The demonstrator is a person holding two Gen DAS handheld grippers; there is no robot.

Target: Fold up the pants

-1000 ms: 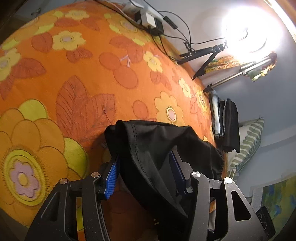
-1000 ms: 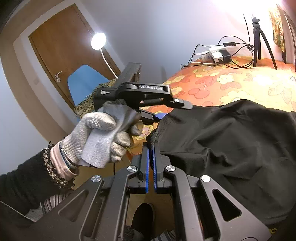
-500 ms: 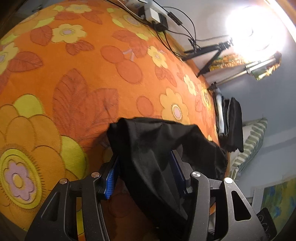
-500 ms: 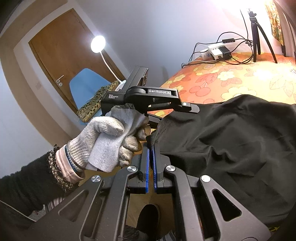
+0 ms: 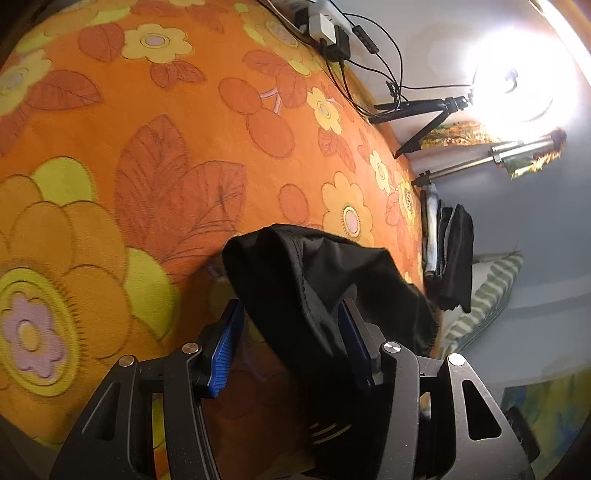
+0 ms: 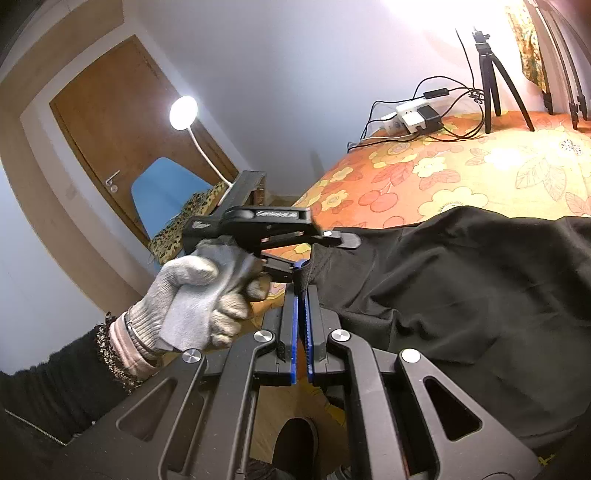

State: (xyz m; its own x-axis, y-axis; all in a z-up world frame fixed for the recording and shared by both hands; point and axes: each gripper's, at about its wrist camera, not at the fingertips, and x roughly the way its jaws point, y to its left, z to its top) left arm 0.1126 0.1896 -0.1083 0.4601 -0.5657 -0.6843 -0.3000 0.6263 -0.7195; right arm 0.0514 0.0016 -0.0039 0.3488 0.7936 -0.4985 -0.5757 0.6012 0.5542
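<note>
Black fabric pants (image 6: pixel 461 295) spread across orange flower-patterned bedspread (image 5: pixel 166 129), bulk toward 3 o'clock in the right wrist view, one edge bunched up at centre. Right gripper (image 6: pixel 301 306) with blue-padded fingers (image 6: pixel 294 321) pressed nearly together, pinching a thin dark hem of the pants between the pads. Grey knitted-glove left hand (image 6: pixel 199 295) at 9 o'clock of that view, wrapped round the handle of the black left gripper (image 6: pixel 295 264), whose tips sit against the same bunched edge, just beside the right fingers.

In the left wrist view, left gripper (image 5: pixel 291 328) with blue-padded fingers (image 5: pixel 225 347) held wide apart, a thick fold of the pants (image 5: pixel 325 295) draped between and over them, covering most of the 3 o'clock pad; fabric touching the pads but not clamped. Fold lifted above the bedspread, trailing down toward 6 o'clock.

Toward 12 o'clock in both views, white power strip with black cables (image 5: pixel 328 27) lying on the bedspread near the wall, black tripod (image 5: pixel 424 114) beside it. Stack of folded dark clothes (image 5: pixel 450 254) at 3 o'clock in the left wrist view, near a green striped cushion (image 5: pixel 484 295). Brown wooden door (image 6: pixel 110 147), blue chair (image 6: pixel 162 195) and round white lamp (image 6: pixel 183 117) at 10 o'clock in the right wrist view.
</note>
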